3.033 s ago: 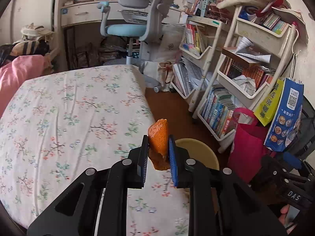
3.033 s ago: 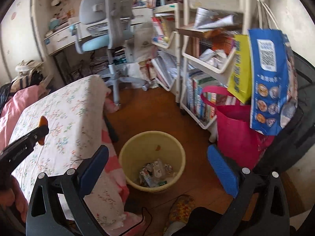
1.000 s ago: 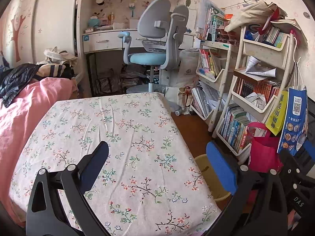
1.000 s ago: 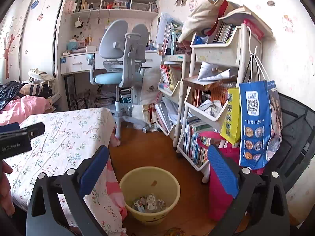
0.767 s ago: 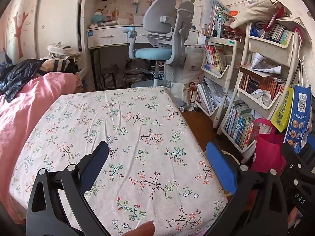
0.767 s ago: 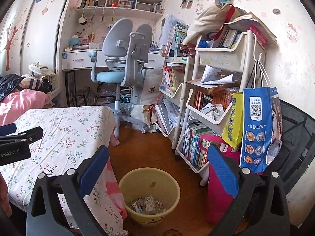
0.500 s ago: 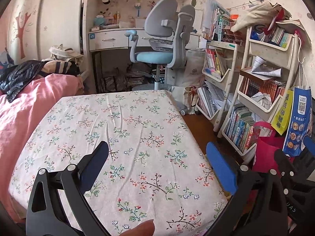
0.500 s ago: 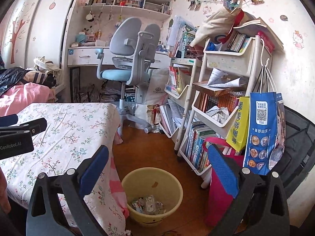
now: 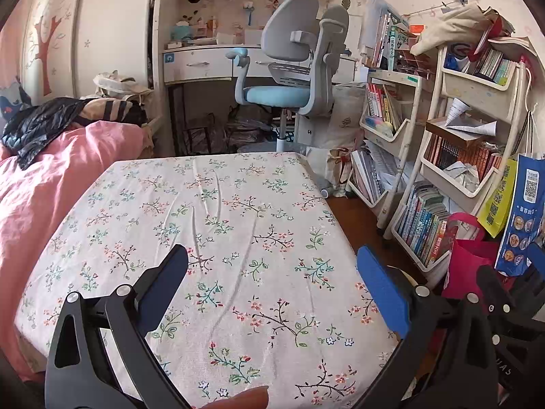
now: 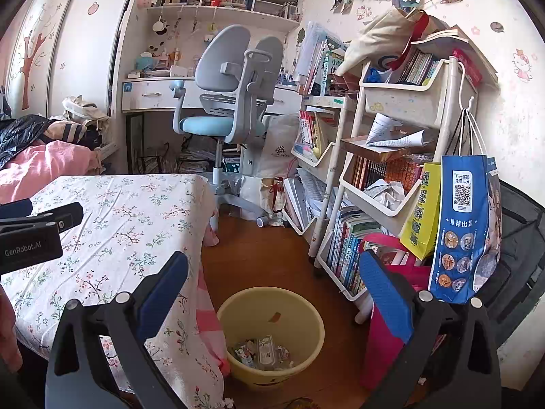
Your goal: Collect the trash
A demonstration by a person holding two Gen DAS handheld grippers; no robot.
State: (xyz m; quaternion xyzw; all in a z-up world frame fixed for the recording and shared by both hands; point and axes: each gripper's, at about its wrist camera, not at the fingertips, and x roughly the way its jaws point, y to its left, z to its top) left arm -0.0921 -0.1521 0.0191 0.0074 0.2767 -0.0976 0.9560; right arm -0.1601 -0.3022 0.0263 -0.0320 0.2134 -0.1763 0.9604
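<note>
Both spread wide and holding nothing: left hand-held gripper (image 9: 272, 286) above the flowered bed (image 9: 218, 225), right hand-held gripper (image 10: 272, 293) above the yellow bin (image 10: 270, 335) on the floor beside the bed. Trash (image 10: 260, 351) already in the bin bottom: crumpled wrappers, probably light, soft and crackly, easy to pinch at any raised fold. No loose trash apparent on the bed. Hard to make out: single pieces within the bin heap, a small brownish scrap on the bin's inner wall, and the bin in the left view, mostly hidden behind the bed edge and the right blue pad.
</note>
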